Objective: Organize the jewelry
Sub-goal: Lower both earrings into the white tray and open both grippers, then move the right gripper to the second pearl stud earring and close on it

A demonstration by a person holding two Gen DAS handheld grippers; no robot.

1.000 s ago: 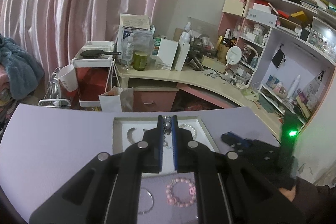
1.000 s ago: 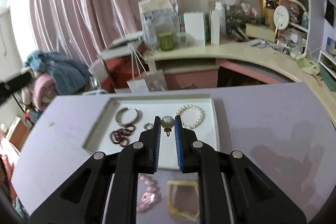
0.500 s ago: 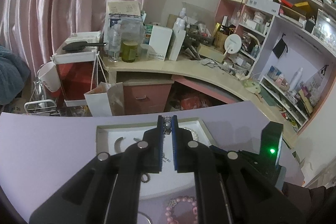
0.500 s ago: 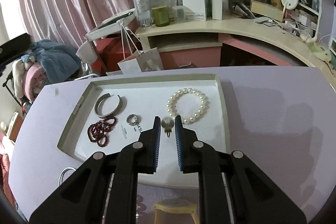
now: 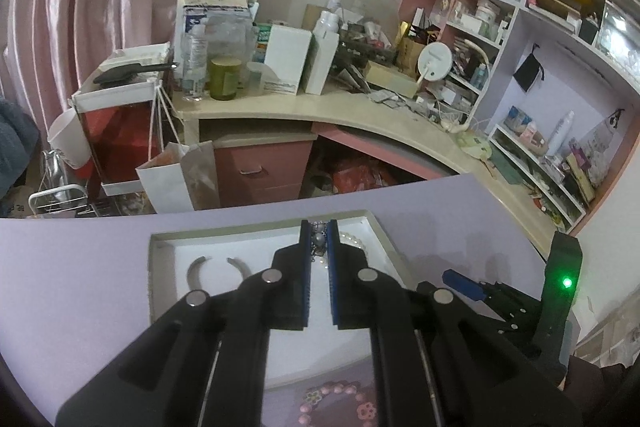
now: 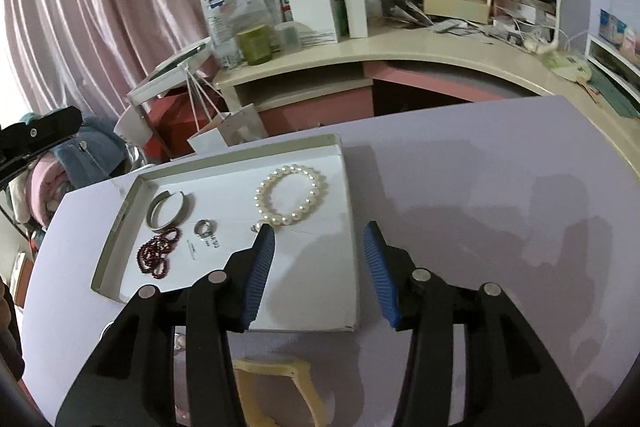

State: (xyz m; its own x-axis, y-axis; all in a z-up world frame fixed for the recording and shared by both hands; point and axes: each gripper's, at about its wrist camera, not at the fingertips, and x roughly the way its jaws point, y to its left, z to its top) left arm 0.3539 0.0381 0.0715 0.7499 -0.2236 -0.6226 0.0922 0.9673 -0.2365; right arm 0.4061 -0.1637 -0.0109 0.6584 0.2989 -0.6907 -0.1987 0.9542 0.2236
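On the lilac counter (image 6: 480, 187) lies a shallow white tray (image 6: 344, 187) with a pearl bracelet (image 6: 291, 195), a silver cuff (image 6: 166, 209), a ring (image 6: 205, 227) and dark red beads (image 6: 158, 255). The right gripper (image 6: 320, 243) hangs over the tray's near part; its jaws have just been opening and stand apart with nothing between them, a small pearl pendant (image 6: 260, 227) lying at the left tip. The left gripper (image 5: 319, 239) has its jaws closed on a silvery chain piece (image 5: 319, 241) above the tray.

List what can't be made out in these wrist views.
Left wrist: small silvery piece in the shut left gripper; pads cover it, type unclear.
Left wrist: pink bead bracelet; fingers and bottom edge cut it.
Right wrist: small bit beside pearl bracelet; right gripper, jaws just opened and empty, half hides it.
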